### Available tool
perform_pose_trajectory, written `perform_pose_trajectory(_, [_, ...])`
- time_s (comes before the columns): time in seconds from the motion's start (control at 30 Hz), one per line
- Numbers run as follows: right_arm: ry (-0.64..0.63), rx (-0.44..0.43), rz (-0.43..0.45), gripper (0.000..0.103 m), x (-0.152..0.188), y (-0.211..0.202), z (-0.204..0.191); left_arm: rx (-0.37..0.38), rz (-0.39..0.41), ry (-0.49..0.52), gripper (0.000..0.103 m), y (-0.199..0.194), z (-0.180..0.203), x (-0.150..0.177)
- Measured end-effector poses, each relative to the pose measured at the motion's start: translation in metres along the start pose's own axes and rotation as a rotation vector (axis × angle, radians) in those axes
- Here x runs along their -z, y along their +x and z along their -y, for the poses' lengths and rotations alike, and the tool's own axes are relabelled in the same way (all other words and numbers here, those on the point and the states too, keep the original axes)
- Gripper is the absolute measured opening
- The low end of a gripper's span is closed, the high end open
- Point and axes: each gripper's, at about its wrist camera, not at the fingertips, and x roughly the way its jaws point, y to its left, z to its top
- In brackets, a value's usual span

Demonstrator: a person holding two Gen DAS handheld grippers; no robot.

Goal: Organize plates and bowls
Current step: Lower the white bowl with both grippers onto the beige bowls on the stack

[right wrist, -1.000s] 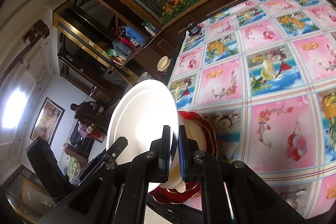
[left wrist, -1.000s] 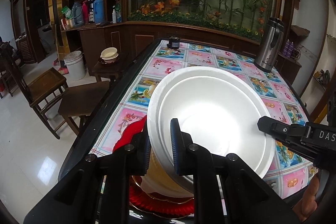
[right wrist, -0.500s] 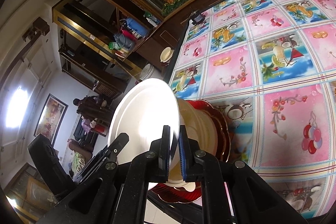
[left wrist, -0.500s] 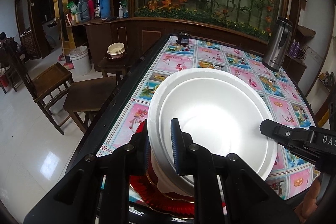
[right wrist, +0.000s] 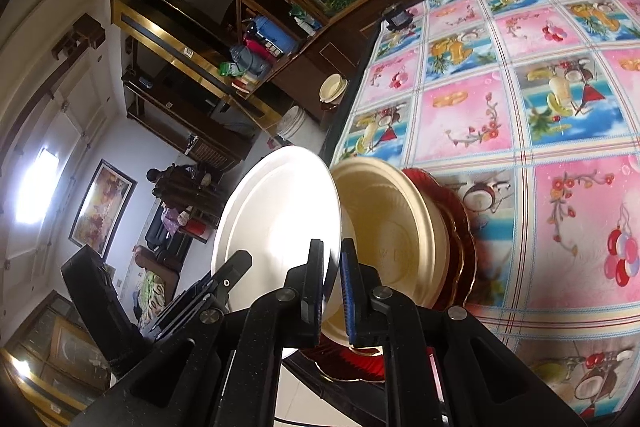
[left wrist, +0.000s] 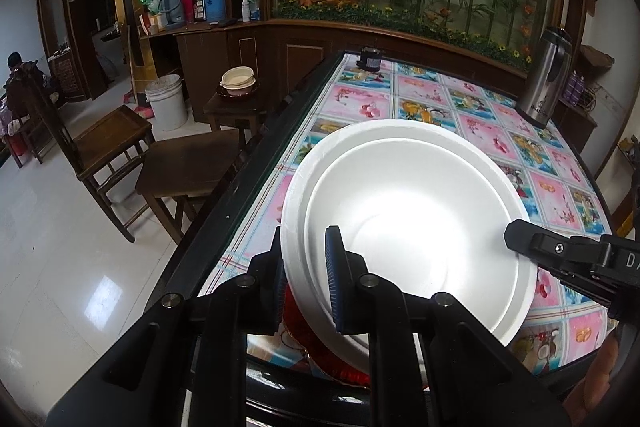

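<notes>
Two nested white bowls (left wrist: 416, 227) are held between both grippers, above the table's near left corner. My left gripper (left wrist: 306, 279) is shut on their near rim. My right gripper (right wrist: 332, 279) is shut on the opposite rim; it shows in the left wrist view (left wrist: 520, 239) at the right. In the right wrist view the white bowls (right wrist: 276, 235) are tilted away from a cream bowl (right wrist: 388, 227) that sits on a stack of red plates (right wrist: 460, 223). The red plates (left wrist: 348, 373) show only partly below the white bowls in the left wrist view.
The table (left wrist: 424, 103) has a pink and blue patterned cloth. A steel thermos (left wrist: 546, 79) stands at its far right and a small dark jar (left wrist: 370, 58) at its far edge. Wooden chairs (left wrist: 116, 143) and a stool with bowls (left wrist: 238, 83) stand left.
Both grippers have lifted the white bowls up and off the cream bowl, toward the table's near left edge. The cream bowl's inside now shows.
</notes>
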Motion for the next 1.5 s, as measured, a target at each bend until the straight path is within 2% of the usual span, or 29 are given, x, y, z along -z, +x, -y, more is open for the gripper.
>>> perform_pose_trajectory(0.53, [0.046,0.055,0.023,0.010,0.003,-0.011,0.026,0.053,-0.056,0.059,0.015,0.009,0.026,0.005])
perform_pose_trajectory(1.0, [0.048,0.062,-0.022,0.010,0.003,0.007,0.031,0.051,-0.078,0.031,0.015,0.016,0.017,0.004])
perform_pose_trajectory(1.37, [0.143,0.000,-0.072,0.010,0.000,0.018,0.043,0.060,-0.088,0.008,0.015,0.017,0.011,-0.003])
perform_pose_trajectory(1.5, [0.230,-0.070,-0.126,0.010,0.003,0.023,0.055,0.063,-0.089,-0.004,0.015,0.017,0.006,-0.007])
